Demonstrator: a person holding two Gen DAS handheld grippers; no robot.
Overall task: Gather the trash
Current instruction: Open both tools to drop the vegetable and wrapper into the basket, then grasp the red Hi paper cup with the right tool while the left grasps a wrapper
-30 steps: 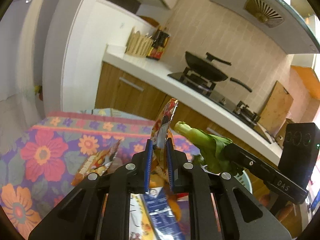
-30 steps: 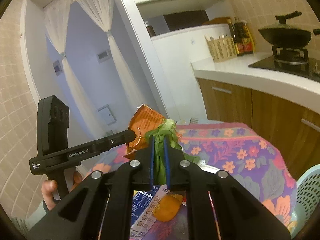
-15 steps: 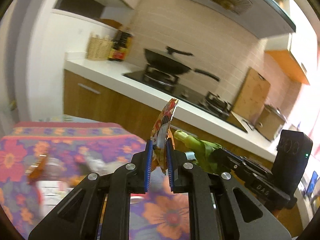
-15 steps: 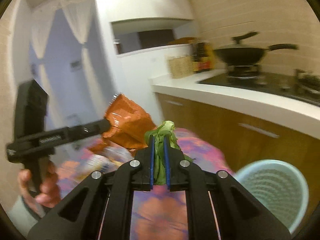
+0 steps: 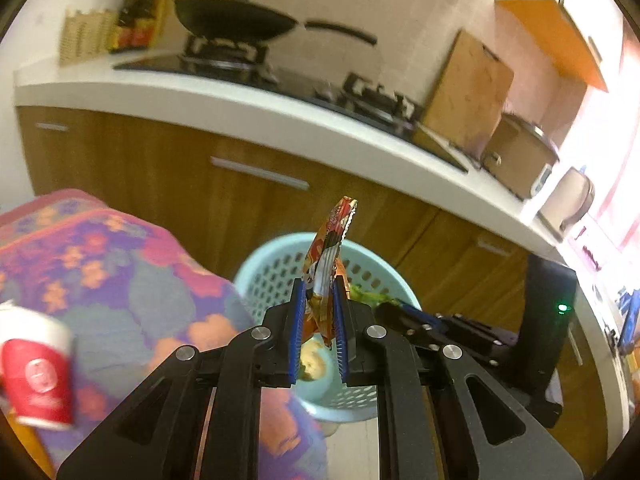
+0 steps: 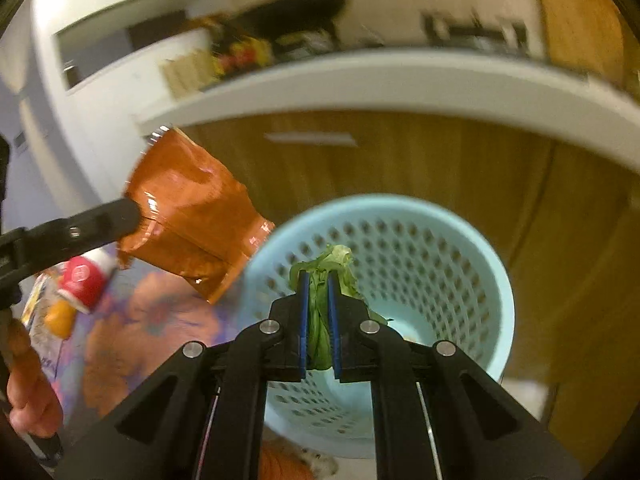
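Two clenched tools hold wrapper [image 5: 325,276] and lettuce [image 6: 320,304] over basket [image 6: 472,248] holding scraps.

Each fisheye looks forward along its own fingers, tilted down, close above the blue basket [image 5: 276,268] [image 6: 472,264]. Both views share it, the floral tabletop [image 5: 120,280] [image 6: 152,320] edge and the cabinets behind.

The basket [image 6: 496,280] stands at frame centre, before the cabinets [image 6: 400,160]; the tabletop [image 5: 132,280] with the cup [image 5: 38,380] lies lower left.
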